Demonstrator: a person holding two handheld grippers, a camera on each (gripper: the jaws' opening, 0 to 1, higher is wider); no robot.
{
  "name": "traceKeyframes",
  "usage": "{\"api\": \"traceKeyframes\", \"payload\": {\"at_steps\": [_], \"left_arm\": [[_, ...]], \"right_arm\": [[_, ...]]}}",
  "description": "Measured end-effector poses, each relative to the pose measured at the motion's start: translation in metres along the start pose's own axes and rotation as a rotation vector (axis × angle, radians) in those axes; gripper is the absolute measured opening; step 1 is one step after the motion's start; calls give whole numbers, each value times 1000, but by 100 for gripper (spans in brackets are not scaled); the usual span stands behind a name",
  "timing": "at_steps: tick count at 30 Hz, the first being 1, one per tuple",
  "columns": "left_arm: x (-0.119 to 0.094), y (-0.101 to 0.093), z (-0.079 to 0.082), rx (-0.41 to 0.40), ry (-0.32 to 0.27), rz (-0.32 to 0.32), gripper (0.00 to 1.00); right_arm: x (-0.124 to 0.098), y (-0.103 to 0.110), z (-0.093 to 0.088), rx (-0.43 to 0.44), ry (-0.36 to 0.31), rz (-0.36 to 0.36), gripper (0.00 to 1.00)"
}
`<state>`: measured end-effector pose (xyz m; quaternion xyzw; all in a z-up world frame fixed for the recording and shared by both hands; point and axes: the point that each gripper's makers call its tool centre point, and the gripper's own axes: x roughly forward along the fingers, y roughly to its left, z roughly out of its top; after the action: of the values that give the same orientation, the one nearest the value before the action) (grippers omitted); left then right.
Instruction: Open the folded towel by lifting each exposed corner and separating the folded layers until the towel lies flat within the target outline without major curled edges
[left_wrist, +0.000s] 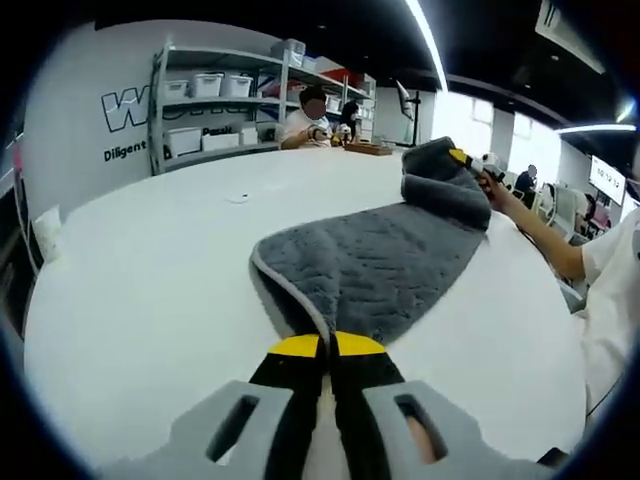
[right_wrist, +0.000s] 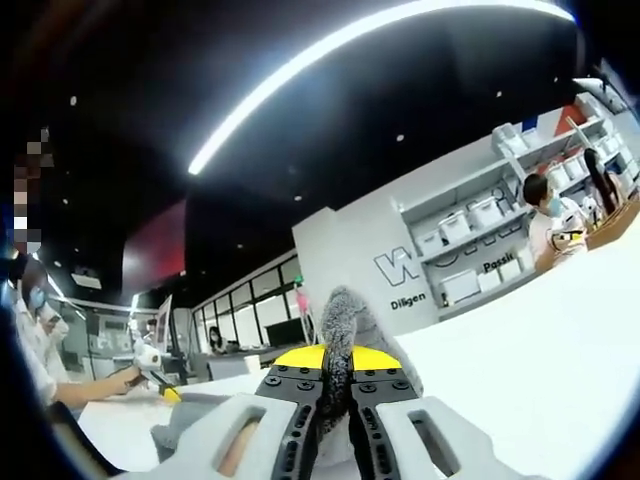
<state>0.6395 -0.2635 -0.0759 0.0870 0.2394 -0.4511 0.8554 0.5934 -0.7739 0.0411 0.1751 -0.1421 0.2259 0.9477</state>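
Note:
A grey fleecy towel (left_wrist: 375, 260) with a lighter hem lies stretched across the white table (left_wrist: 150, 290). In the left gripper view my left gripper (left_wrist: 328, 346) is shut on the towel's near corner, its yellow-tipped jaws pressed together over the hem. The far end of the towel is bunched and raised off the table, where my right gripper (left_wrist: 468, 162) pinches it. In the right gripper view that gripper (right_wrist: 338, 357) is shut on a grey fold of the towel (right_wrist: 343, 312) that stands up between its jaws. The left gripper (right_wrist: 165, 392) appears small at the lower left.
Grey shelving (left_wrist: 215, 100) with white bins stands beyond the table, and people sit at a wooden tray (left_wrist: 368, 149) at its far edge. The person's arm (left_wrist: 540, 235) reaches in from the right. Bare white tabletop (right_wrist: 540, 340) spreads around the towel.

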Motion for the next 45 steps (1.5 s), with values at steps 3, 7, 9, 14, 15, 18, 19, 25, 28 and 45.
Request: {"api": "traceKeyframes", "payload": {"at_steps": [3, 7, 9, 14, 15, 18, 19, 25, 28, 45], "left_arm": [[-4, 8, -3, -20, -4, 10, 2], [-10, 17, -5, -36, -13, 32, 2], [-12, 21, -4, -36, -18, 41, 2], [-17, 29, -6, -45, -19, 57, 2], [-17, 30, -7, -52, -20, 57, 2], [-20, 35, -9, -68, -25, 62, 2], [-22, 36, -9, -72, -26, 65, 2], [-27, 45, -10, -95, -42, 80, 2], [-31, 49, -10, -106, -53, 97, 2], [-44, 63, -7, -157, -98, 135, 2]], "right_arm": [[-2, -2, 4, 2, -14, -4, 0], [-4, -7, 9, 10, -35, -17, 0], [-5, -9, 10, 18, -41, -20, 0], [-8, -15, 14, 25, -61, -39, 0], [-10, -17, 16, 27, -70, -45, 0], [-14, -20, 22, 36, -95, -59, 0], [-16, -21, 24, 43, -107, -65, 0], [-21, -29, 30, 52, -136, -93, 0], [-23, -33, 33, 58, -150, -102, 0], [-38, -50, 49, 99, -237, -159, 0]]}}
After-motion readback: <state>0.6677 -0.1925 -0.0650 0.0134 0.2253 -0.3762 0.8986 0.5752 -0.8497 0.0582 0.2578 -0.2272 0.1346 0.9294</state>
